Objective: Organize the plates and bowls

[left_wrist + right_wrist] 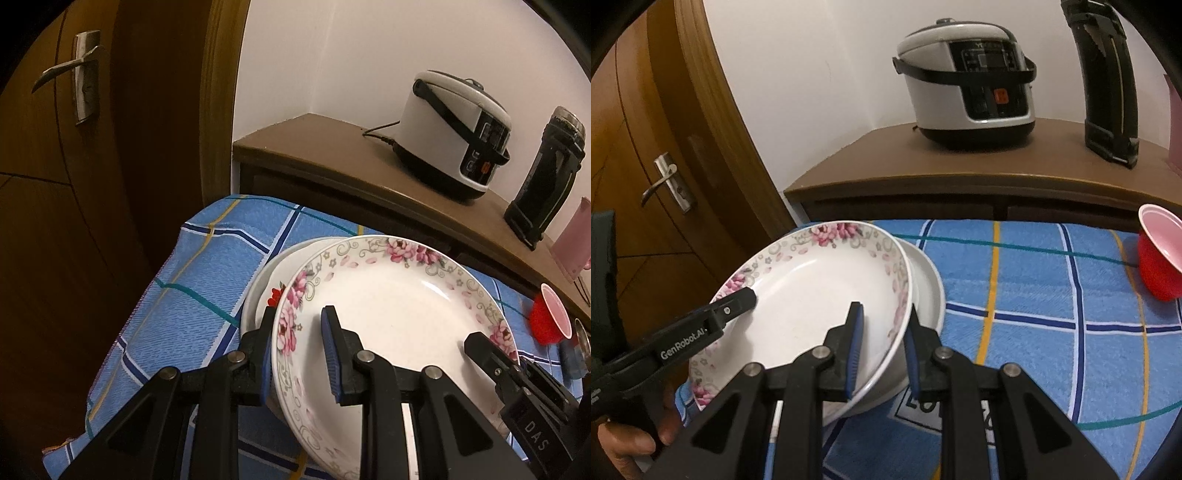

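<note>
The blue checked cloth [1034, 295] carries a stack of 2 dishes at 9 o'clock: the floral plate [812, 288] tilted atop a plain white plate [929, 291]. The left gripper [299, 354] and right gripper [882, 350] each clamp the floral plate's rim. At 3 o'clock, a red cup [1158, 254] lies sideways, empty.

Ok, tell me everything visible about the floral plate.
The floral plate is a white, glossy, ceramic-looking deep plate with pink flowers and grey scrollwork round its rim. It looks empty and sits tilted above a plain white plate on the blue checked cloth. The left gripper clamps one side of its rim and the right gripper the opposite side, one finger inside, one outside.
</note>
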A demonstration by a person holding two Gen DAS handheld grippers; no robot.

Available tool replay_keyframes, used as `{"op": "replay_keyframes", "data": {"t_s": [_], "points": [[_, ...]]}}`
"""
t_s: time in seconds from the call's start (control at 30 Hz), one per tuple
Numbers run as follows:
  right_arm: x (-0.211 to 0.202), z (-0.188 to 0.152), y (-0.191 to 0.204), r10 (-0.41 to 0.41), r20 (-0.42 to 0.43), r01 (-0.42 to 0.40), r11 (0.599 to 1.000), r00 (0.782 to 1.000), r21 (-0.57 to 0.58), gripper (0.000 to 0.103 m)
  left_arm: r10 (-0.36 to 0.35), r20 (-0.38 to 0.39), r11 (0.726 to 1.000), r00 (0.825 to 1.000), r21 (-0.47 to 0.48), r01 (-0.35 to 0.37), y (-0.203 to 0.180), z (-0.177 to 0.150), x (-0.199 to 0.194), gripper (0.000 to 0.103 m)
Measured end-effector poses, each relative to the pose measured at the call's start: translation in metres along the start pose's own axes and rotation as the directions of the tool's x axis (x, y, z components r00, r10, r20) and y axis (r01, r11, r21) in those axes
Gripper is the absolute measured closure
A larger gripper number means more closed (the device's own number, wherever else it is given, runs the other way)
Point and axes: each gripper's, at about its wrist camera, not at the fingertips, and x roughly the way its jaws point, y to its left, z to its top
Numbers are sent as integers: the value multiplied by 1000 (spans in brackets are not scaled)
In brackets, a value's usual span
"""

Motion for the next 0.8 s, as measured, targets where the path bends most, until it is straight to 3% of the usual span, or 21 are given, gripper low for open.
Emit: {"op": "replay_keyframes", "data": {"t_s": [0.8], "points": [[14,0,-5,-43,-15,42,999,999,-17,80,-5,-17,1000,1000,10,5,-5,2,15,77]]}}
